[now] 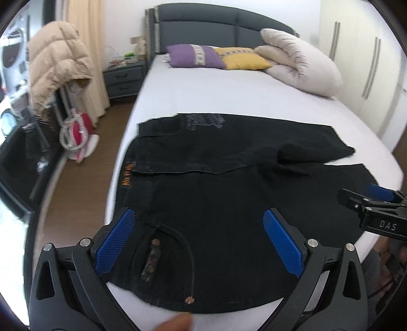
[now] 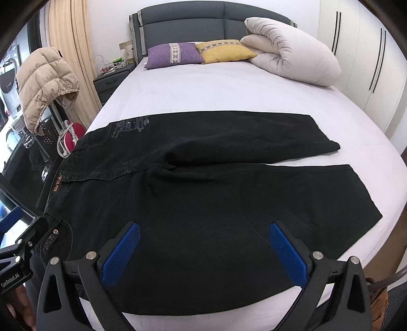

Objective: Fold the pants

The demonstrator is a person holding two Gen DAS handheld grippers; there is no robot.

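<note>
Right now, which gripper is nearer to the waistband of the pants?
Left. The left gripper hovers near the waistband; the right gripper hovers over the near leg.

Pants [image 2: 203, 183] lie spread flat across the near half of a bed [image 2: 203, 86], waistband toward the left edge and both legs running right, the far leg lying just behind the near one. At the head of the bed, two pillows [image 2: 175, 54] sit side by side before the headboard [image 2: 183, 20], with a rolled duvet [image 2: 292, 53] to their right. A nightstand [image 1: 124, 79] stands left of the bed, a jacket [image 1: 56, 63] hanging nearer on that side.
</note>
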